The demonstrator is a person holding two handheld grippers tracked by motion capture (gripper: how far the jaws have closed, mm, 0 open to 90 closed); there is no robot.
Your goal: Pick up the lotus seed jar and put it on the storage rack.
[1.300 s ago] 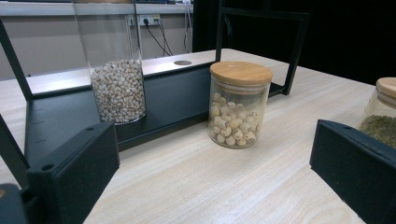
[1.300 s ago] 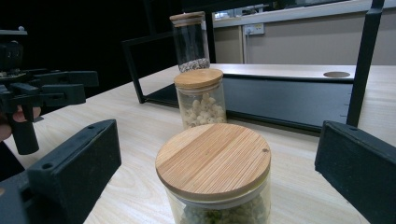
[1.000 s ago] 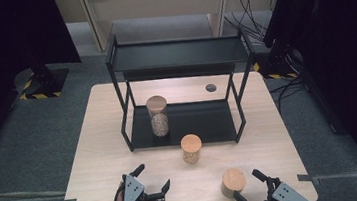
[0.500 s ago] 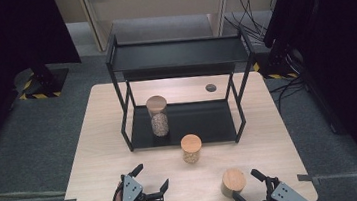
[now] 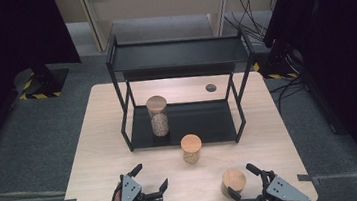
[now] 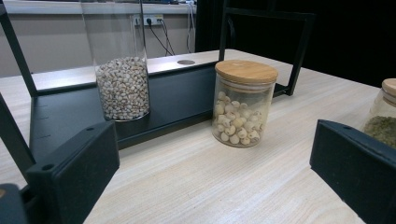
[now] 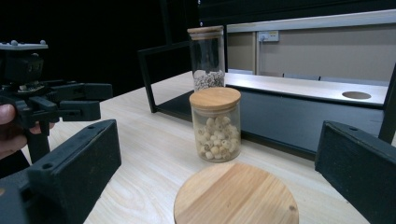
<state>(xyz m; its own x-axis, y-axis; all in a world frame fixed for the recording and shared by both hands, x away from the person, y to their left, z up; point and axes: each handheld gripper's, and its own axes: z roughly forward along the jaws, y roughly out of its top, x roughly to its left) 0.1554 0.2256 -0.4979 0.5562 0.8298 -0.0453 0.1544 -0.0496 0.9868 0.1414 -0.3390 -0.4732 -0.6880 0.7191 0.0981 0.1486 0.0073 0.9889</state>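
While both grippers rest low at the table's near edge, three glass jars with round wooden lids stand on or by the black metal rack point(image 5: 177, 55). Tall jar point(image 5: 157, 115), filled with small pale grains, sits on the rack's bottom shelf at 10 o'clock from table centre. Mid jar point(image 5: 191, 148), squat cylinder of cream beads, stands on pale wood-grain table point(image 5: 87, 160) just before the shelf. Near jar point(image 5: 234, 181), greenish contents, at 5 o'clock, between the right gripper point(image 5: 243, 181) jaws, which are spread and not touching it. Left gripper point(image 5: 149, 179) at 7 o'clock, jaws wide apart, holding nothing
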